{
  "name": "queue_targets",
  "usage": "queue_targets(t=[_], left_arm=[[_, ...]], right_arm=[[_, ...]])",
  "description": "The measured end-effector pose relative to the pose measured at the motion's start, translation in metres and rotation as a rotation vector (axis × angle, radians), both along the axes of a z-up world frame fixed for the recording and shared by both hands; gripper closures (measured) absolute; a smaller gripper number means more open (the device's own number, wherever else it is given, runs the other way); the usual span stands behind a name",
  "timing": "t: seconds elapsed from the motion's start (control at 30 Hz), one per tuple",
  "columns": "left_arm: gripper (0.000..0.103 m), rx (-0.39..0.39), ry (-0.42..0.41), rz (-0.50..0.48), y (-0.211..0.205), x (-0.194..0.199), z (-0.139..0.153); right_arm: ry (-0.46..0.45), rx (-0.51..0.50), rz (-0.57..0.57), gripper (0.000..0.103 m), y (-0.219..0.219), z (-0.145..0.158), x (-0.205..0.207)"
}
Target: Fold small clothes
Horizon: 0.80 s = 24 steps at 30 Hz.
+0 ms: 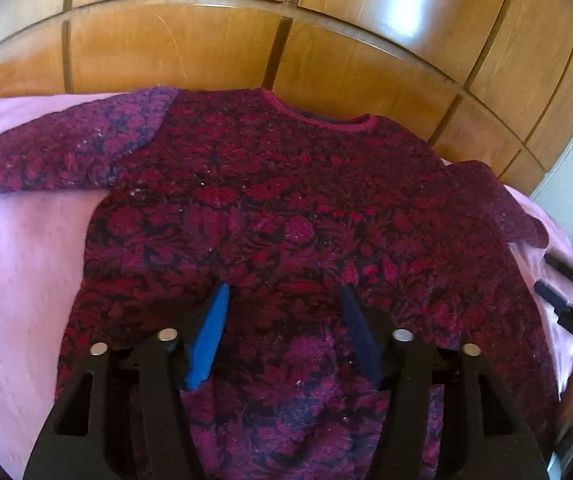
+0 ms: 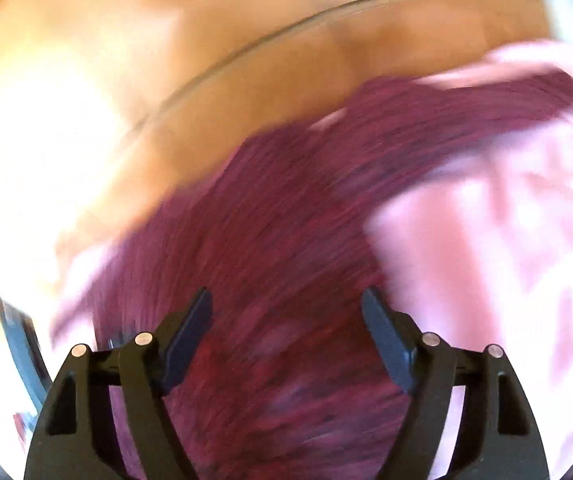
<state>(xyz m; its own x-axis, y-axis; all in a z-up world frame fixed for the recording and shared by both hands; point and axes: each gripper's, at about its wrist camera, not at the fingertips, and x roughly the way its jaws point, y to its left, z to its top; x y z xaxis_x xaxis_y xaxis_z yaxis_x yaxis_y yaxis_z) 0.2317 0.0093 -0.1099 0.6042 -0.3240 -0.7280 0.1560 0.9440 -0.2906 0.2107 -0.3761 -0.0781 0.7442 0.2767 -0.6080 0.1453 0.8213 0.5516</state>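
Floral sweater (image 1: 286, 208) lies flat on pink sheet (image 1: 18, 260). Left gripper (image 1: 284, 292) fingers spread, gripping nothing. Right gripper (image 2: 286, 296) fingers likewise spread; view blurred.

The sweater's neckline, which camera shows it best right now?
The left wrist view. There the sweater lies spread flat on the pink cover, with its neckline sharp at the far edge. In the right wrist view the sweater is only a motion-blurred maroon streak, and no neckline can be made out.

Heavy motion blur and white glare at right wrist; left wrist sharper.
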Motion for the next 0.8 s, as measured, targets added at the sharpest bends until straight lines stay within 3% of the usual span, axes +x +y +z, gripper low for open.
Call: queue_targets(t=[0.1,0.23,0.33,0.47,0.53,0.57,0.6,0.63,0.7,0.8], left_arm=[[0.041,-0.081,0.008,0.012,0.015,0.0,-0.004],[0.039,-0.088,0.003,0.012,0.01,0.005,-0.005],[0.037,-0.085,-0.001,0.005,0.01,0.005,-0.004],[0.033,-0.079,-0.003,-0.005,0.006,0.005,-0.004],[0.031,-0.078,-0.003,-0.008,0.002,0.01,-0.006],[0.031,-0.078,-0.002,-0.008,0.001,0.01,-0.006],[0.031,-0.076,-0.002,-0.008,0.002,0.009,-0.006],[0.031,-0.074,-0.002,-0.007,0.002,0.008,-0.005],[0.031,-0.075,-0.002,-0.008,0.004,0.007,-0.005],[0.031,-0.078,-0.002,-0.008,0.005,0.006,-0.005]], right_arm=[[-0.004,0.155,-0.199,0.025,-0.084,-0.007,0.007],[0.052,0.364,-0.436,0.025,-0.182,-0.046,0.027],[0.049,0.428,-0.522,0.029,-0.216,-0.059,0.042],[0.044,0.387,-0.559,0.029,-0.233,-0.054,0.071],[0.066,0.333,-0.565,0.038,-0.235,-0.051,0.086],[0.095,0.292,-0.559,0.054,-0.236,-0.05,0.092],[0.127,0.25,-0.554,0.077,-0.236,-0.048,0.097],[0.161,0.195,-0.554,0.087,-0.236,-0.045,0.101],[0.167,0.098,-0.56,0.091,-0.238,-0.032,0.098],[0.157,-0.17,-0.623,0.093,-0.233,-0.008,0.072]])
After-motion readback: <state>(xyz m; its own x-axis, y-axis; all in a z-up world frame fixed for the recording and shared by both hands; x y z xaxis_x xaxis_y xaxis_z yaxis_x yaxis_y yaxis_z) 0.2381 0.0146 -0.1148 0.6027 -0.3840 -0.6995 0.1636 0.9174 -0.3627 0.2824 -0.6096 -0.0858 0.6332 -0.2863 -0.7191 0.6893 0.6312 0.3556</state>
